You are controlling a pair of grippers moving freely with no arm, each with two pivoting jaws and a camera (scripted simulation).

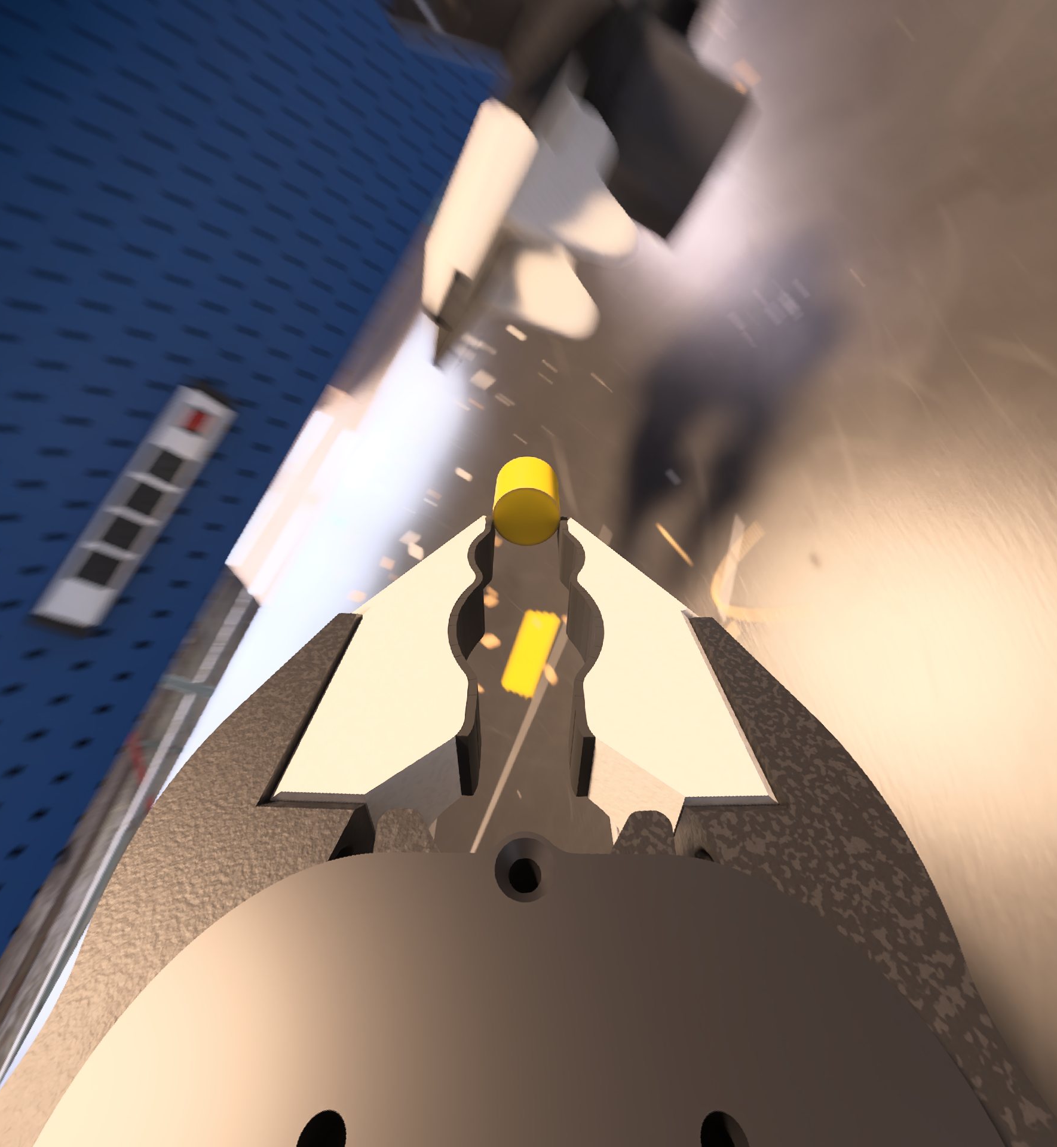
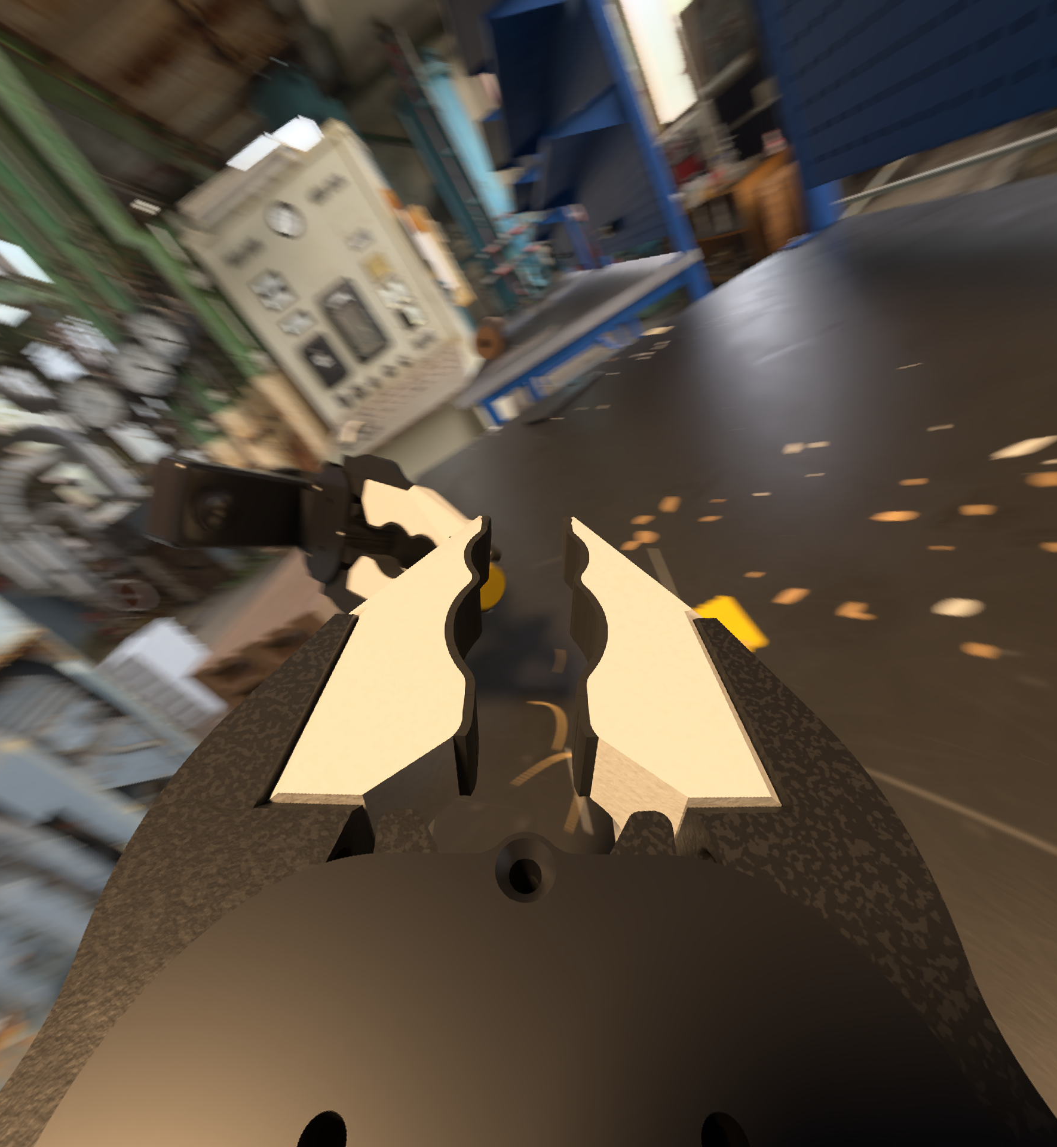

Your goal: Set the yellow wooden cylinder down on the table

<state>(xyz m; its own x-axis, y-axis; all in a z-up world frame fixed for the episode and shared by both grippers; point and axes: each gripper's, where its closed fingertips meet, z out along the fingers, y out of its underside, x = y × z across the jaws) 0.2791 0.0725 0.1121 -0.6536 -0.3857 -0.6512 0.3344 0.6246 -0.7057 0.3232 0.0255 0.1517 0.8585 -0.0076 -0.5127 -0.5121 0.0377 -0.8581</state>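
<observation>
The yellow wooden cylinder sits between the fingertips of my left gripper, which is shut on it and holds it a little above the shiny table. A yellow reflection lies on the table below it. In the right wrist view, my right gripper is open and empty, low over the dark table. The left gripper reaches in from the left there. Only an edge of the cylinder shows behind my left finger. The right gripper appears blurred farther off in the left wrist view.
A blue pegboard wall with a white power strip runs along the table's edge. Beyond the table stand a beige control cabinet and blue shelving. A yellow patch shows on the table beside my right finger.
</observation>
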